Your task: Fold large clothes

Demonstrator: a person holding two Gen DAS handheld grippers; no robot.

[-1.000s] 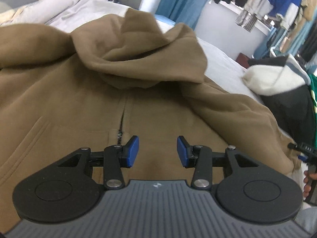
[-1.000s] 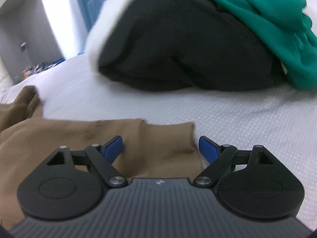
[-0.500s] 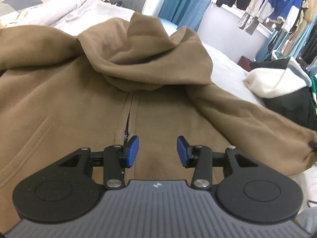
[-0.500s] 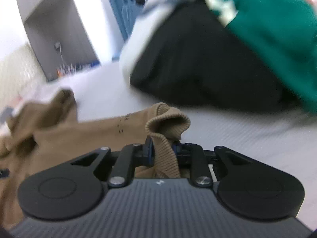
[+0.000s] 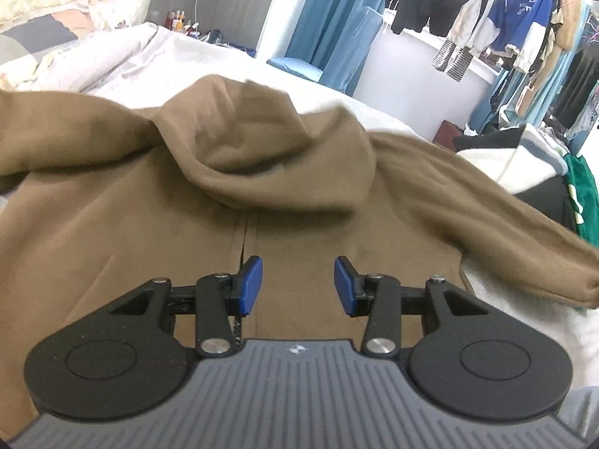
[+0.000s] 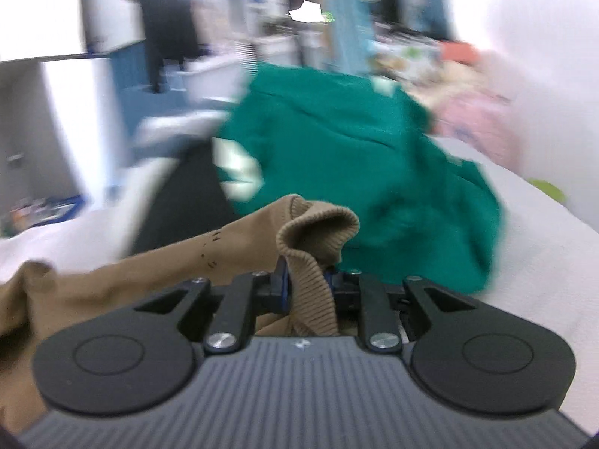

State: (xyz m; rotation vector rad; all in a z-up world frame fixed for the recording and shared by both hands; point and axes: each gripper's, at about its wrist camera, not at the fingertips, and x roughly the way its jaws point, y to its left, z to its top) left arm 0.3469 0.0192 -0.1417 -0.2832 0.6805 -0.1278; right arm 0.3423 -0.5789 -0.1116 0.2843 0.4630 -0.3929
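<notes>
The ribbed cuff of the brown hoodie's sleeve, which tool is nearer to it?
Right. The right tool is shut on the ribbed cuff; the left tool hovers open over the hoodie's zipper front.

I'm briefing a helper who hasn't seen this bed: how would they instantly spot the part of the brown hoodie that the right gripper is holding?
Start at the brown hoodie spread across the white bed, then follow its sleeve out toward the green garment. At the sleeve's end is the ribbed cuff, pinched in the right gripper. Its knit ribbing sets it apart from the smooth fleece around it.
</notes>
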